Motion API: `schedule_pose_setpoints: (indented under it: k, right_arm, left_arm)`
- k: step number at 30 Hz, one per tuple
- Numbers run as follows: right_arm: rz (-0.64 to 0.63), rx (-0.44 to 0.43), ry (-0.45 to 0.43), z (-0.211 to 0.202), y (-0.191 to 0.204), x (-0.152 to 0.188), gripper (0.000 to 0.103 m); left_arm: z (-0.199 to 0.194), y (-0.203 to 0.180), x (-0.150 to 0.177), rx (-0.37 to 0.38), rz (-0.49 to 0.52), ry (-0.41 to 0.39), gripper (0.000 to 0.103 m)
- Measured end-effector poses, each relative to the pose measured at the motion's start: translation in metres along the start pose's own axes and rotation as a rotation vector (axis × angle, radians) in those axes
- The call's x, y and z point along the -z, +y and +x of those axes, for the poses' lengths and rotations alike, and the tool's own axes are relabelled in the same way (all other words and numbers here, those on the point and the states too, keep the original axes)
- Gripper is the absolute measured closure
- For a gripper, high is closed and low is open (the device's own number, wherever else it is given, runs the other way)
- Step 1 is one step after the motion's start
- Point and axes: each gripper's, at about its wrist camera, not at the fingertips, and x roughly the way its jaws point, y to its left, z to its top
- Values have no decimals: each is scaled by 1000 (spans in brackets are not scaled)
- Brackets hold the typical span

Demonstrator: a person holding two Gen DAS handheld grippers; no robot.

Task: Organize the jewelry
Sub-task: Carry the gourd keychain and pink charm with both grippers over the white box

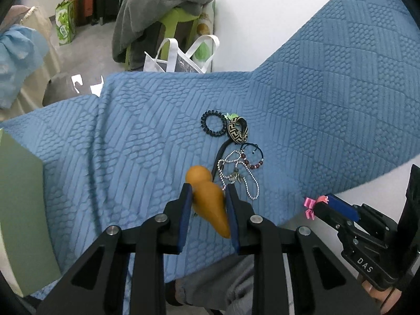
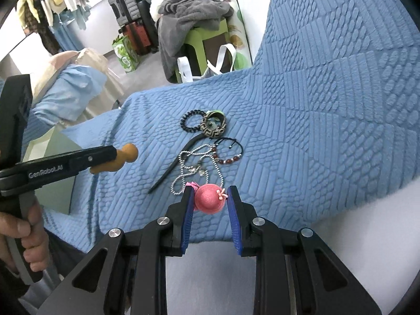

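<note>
Jewelry lies heaped on the blue quilted bedspread (image 1: 328,92): bead necklace (image 1: 236,176), beaded bracelet (image 1: 253,158), patterned bangle (image 1: 238,130). The left gripper (image 1: 207,197) jaws grip an orange gourd-shaped piece (image 1: 207,194). The right gripper (image 2: 210,197) jaws grip a pink miniature hat (image 2: 210,198).

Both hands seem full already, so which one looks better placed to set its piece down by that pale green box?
Probably the left. Its fingers grip the orange gourd-shaped piece, and the pale green box sits at its own side. The right gripper, clamped on the pink hat, is on the far side from it.
</note>
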Motion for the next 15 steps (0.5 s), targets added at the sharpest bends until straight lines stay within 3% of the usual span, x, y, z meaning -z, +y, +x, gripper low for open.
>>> schedule_pose_setpoints:
  k: [10, 15]
  right_arm:
    - [-20, -1, -53, -33, 41, 5, 80]
    - [-46, -10, -85, -57, 66, -4, 80]
  left_arm:
    - [-65, 14, 16, 12, -8, -54, 77]
    - [-103, 26, 18, -38, -8, -92, 77]
